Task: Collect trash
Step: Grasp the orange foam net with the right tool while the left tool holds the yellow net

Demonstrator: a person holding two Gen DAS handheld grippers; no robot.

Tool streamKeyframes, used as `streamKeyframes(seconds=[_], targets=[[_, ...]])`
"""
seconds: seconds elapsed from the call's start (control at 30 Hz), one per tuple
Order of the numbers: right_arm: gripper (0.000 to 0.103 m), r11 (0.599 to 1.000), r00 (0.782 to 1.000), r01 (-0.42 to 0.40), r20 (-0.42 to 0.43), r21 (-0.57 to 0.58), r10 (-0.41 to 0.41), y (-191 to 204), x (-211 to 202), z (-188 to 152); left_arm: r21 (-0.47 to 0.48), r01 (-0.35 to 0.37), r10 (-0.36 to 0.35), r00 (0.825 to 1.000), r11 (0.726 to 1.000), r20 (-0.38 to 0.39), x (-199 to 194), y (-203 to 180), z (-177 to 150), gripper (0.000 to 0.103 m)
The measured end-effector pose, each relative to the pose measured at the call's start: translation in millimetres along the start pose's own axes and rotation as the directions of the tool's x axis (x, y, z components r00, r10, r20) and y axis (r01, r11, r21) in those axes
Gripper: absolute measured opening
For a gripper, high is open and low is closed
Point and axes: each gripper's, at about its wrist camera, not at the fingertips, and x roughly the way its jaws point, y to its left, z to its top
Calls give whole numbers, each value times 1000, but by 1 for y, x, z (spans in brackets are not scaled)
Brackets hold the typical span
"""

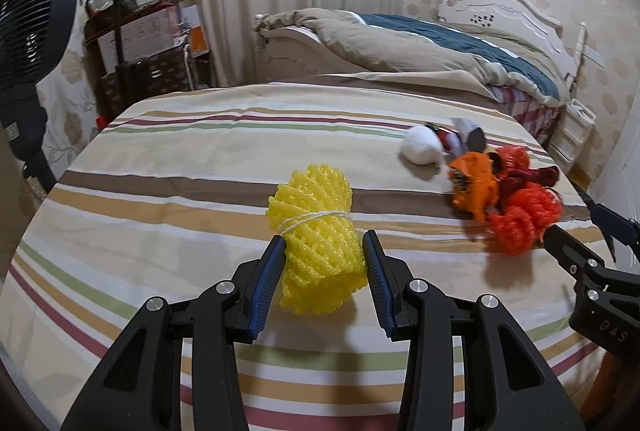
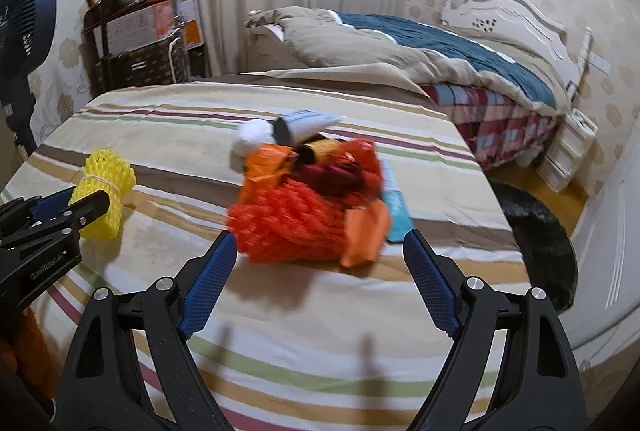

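Note:
A yellow foam net roll (image 1: 316,231), tied round with white string, lies on the striped tablecloth (image 1: 160,191). My left gripper (image 1: 324,238) is shut on its near end, both blue pads pressed into the foam. To the right sits a trash pile: an orange foam net (image 2: 292,227), an orange wrapper (image 2: 264,167), a dark red wrapper (image 2: 332,171), a white ball (image 2: 252,137), a grey tube (image 2: 304,123) and a blue packet (image 2: 396,215). My right gripper (image 2: 320,237) is open, wide, just short of the orange net, touching nothing. The yellow roll (image 2: 106,187) also shows at left in the right wrist view.
A dark fan (image 1: 36,11) and a trolley with boxes (image 1: 132,43) stand beyond the table's left. A bed (image 1: 440,43) with rumpled covers lies behind. A black round bin (image 2: 536,231) sits beside the table's right edge, with white drawers (image 2: 568,151) farther back.

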Motion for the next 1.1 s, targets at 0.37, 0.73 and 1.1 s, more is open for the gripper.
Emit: streamKeyframes(seconds=[0.37,0.73,1.1], targets=[[74,998,998,37,-58,-47,-39,21,32,2,-20,-3,3,1000,1000,4,4,12,-1,43],[40,1000,998,-29,-53,-3,29,13,22,0,-11,16,-16,1000,1000,6,-1,3,-3,43],[37,996,997,-78,8,37,77,1,-18,-2,22,45,-46,998,999,37,-17,-18,-2,43]])
